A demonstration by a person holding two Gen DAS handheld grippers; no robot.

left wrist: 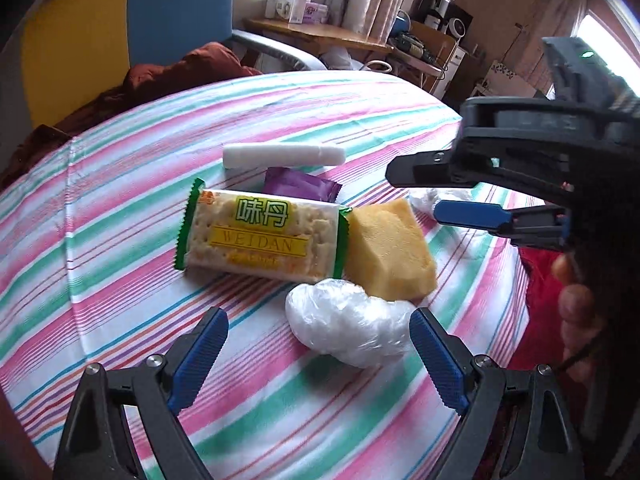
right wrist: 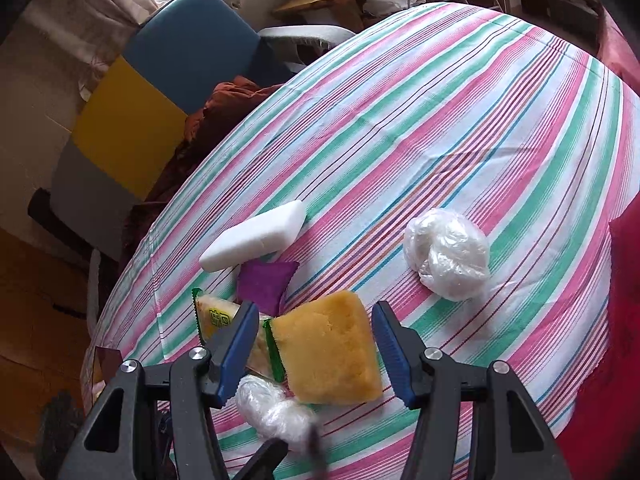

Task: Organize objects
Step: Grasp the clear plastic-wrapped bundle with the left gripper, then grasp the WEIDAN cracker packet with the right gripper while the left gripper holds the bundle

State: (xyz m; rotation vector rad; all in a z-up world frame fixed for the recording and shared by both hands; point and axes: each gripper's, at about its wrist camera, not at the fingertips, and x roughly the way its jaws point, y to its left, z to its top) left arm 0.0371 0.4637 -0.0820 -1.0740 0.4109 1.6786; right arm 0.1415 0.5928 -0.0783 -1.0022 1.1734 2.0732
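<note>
On the striped tablecloth [left wrist: 120, 208] lie a green-and-yellow cracker packet [left wrist: 260, 236], a yellow sponge block [left wrist: 390, 252], a purple packet [left wrist: 300, 186], a white foam bar [left wrist: 284, 155] and a crumpled clear plastic ball [left wrist: 352, 326]. My left gripper [left wrist: 316, 354] is open and empty, just in front of that plastic ball. My right gripper [right wrist: 314, 344] is open, its jaws on either side of the yellow sponge [right wrist: 328, 352] and above it. It also shows in the left wrist view [left wrist: 416, 190]. A second plastic ball [right wrist: 446, 254] lies further right.
A blue, yellow and grey chair [right wrist: 160, 92] with a brown cloth [right wrist: 224, 108] stands beyond the table's far edge. A wooden shelf [left wrist: 320, 36] with boxes stands behind. Red fabric [right wrist: 624, 320] lies at the right edge of the table.
</note>
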